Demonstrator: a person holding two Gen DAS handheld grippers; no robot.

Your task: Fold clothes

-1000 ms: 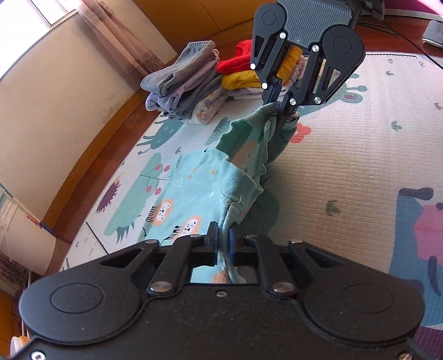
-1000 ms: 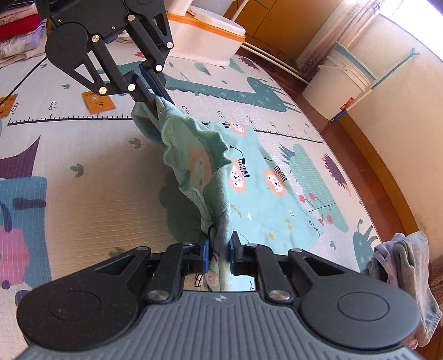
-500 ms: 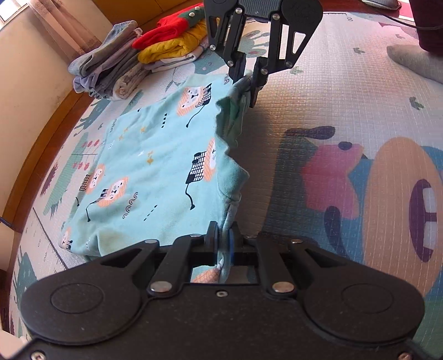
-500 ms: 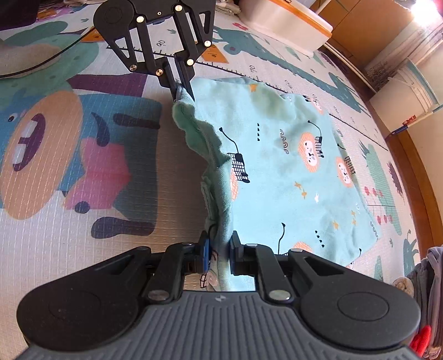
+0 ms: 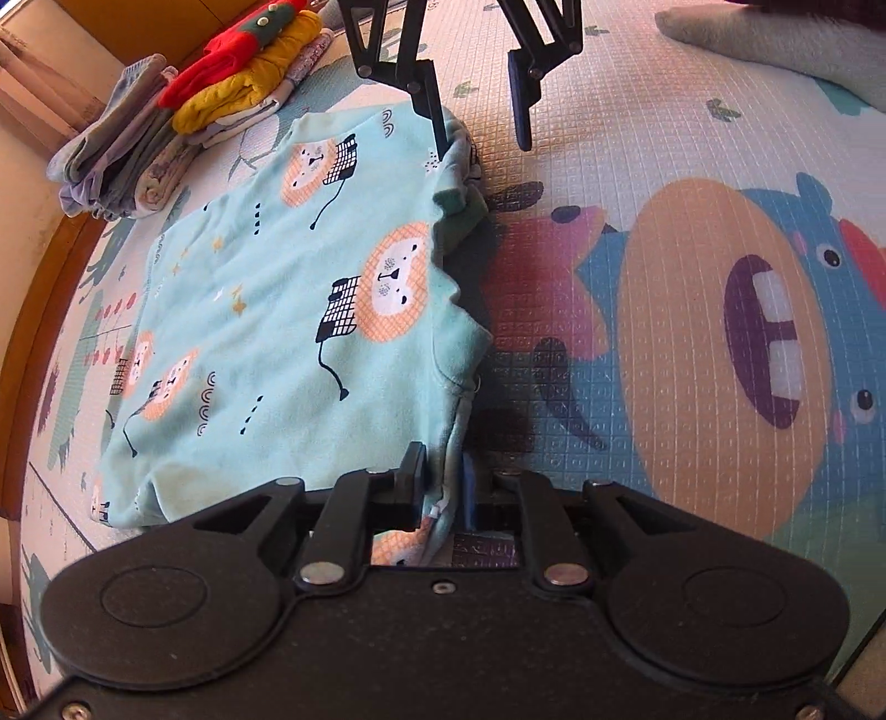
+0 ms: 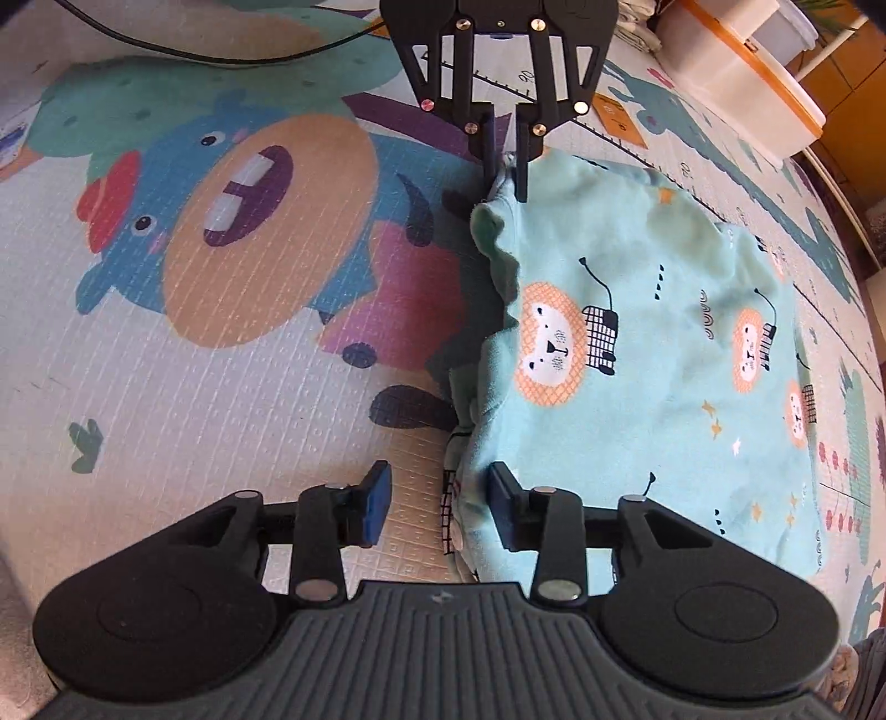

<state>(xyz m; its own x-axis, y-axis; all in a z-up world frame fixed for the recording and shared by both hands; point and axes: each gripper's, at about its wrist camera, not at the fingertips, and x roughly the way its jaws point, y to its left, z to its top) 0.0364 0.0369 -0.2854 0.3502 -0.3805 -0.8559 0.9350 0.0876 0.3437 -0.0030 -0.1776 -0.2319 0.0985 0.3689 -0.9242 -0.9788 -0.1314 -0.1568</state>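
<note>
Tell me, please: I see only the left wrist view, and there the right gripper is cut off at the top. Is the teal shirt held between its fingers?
Observer: No. The right gripper is open; the edge of the shirt lies in the gap against one finger, not pinched.
Operator: What stands past my own gripper, on the far side?
Observer: A white box with an orange lid stands beyond the left gripper, near the edge of the mat.
Operator: Is any cable close to the shirt?
Observer: A black cable crosses the far part of the mat, well apart from the shirt.
</note>
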